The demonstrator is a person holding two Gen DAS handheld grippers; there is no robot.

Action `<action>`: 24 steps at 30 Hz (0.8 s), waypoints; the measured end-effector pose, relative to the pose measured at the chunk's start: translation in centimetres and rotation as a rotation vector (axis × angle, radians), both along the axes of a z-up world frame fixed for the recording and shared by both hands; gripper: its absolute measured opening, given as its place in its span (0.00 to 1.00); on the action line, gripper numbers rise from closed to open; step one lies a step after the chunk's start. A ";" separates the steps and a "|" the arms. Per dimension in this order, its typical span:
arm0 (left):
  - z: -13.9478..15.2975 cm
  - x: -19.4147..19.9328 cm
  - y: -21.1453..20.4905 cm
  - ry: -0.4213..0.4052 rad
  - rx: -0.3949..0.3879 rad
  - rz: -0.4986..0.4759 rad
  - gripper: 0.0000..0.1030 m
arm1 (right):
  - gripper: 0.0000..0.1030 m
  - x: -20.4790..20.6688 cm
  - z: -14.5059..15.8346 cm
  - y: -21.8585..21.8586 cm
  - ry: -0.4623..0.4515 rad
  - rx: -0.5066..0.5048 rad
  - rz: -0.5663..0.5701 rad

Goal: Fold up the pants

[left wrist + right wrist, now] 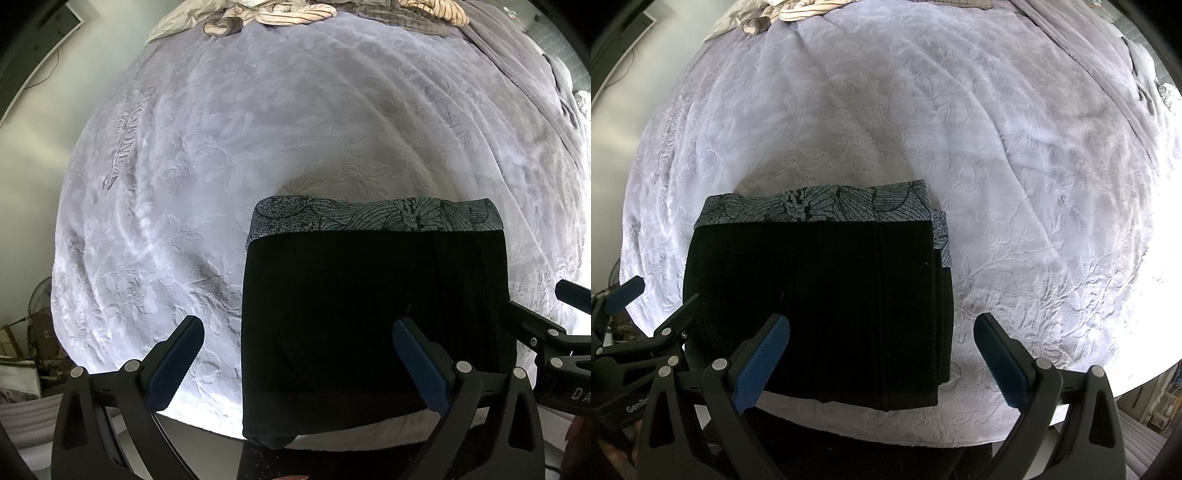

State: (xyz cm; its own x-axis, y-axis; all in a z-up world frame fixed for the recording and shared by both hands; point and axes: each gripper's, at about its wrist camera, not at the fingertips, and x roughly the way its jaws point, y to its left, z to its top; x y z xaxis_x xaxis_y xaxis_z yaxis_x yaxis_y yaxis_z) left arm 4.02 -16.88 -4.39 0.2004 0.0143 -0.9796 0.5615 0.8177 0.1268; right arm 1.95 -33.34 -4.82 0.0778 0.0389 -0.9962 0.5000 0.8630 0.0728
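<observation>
The black pants with a grey leaf-printed band (pixel 816 295) lie as a compact rectangular stack near the front edge of the pale lilac embossed plush blanket (pixel 923 129) that covers the bed, printed band at the far side, toward twelve o'clock from where the person stands. The left gripper (pixel 298 363) hovers with its jaws wide apart and nothing between them, straddling the stack's left edge; the right gripper (pixel 881 360) hangs the same way, jaws spread and empty, over the stack's right side at about five o'clock of the bundle. To my eye the folding looks close to done, and what remains is tidying. In the right wrist view, inner layers step out past the top layer along the three o'clock edge, with a strip of print peeking there, so the careful move would be to nudge that edge inward with a flat blue finger pad (pixel 1003 363) rather than pinch it, since a pinch may lift several layers and spoil the stack. The near hem sits close to the bed's front edge, and in the left wrist view a corner appears to overhang it, so any push should go away from the person. Crumpled striped beige cloth (pixel 295 13) lies well apart at the far end of the bed.
</observation>
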 end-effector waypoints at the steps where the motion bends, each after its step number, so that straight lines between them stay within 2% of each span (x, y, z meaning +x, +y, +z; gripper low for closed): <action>1: 0.0 0.0 0.0 0.000 0.000 0.001 0.99 | 0.97 0.0 0.0 0.0 0.000 0.000 0.000; 24: -0.1 0.0 -0.1 0.006 -0.001 0.002 0.99 | 0.97 0.4 -0.2 0.0 0.005 0.005 0.015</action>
